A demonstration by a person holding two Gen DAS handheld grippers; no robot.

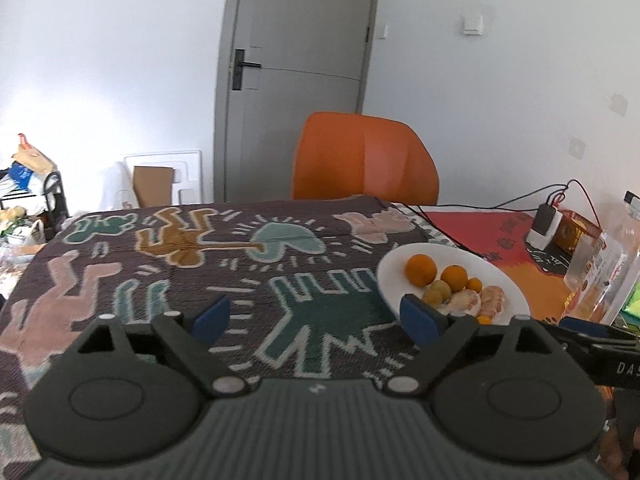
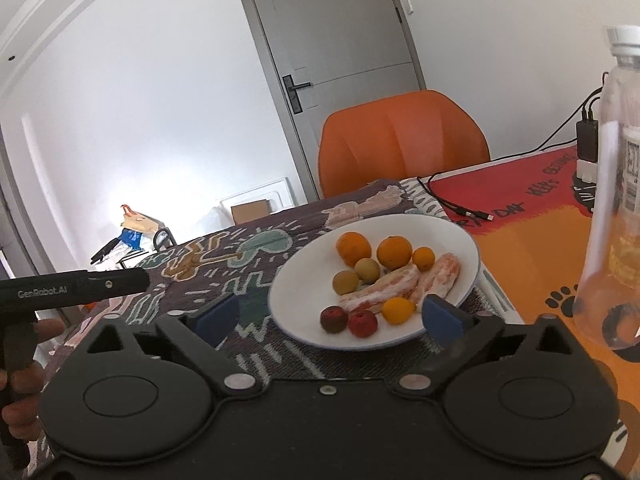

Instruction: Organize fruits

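Left gripper: black frame, blue pads, jaws spread wide, nothing between them; it hangs over the dark woven tablecloth with cartoon figures, its right-side pad overlapping the near-left rim of the plate in the picture; whether it touches cannot be told.

Right gripper: same make, jaws spread wide and empty, held just before the near edge of the plate.

White round ceramic plate: rests on the tablecloth near its right border. Contents: two oranges, a small orange citrus, two green-brown round fruits, two peeled pink-orange citrus segments, one yellow fruit, two dark red round fruits.

Left wrist view only: the right gripper's black arm at the right edge; a white charger block on the red-orange mat.

Right wrist view only: the red fruits; a clear plastic bottle with white cap standing right of the plate; a hand gripping the left tool's black handle.

Both views: orange chair, grey door.
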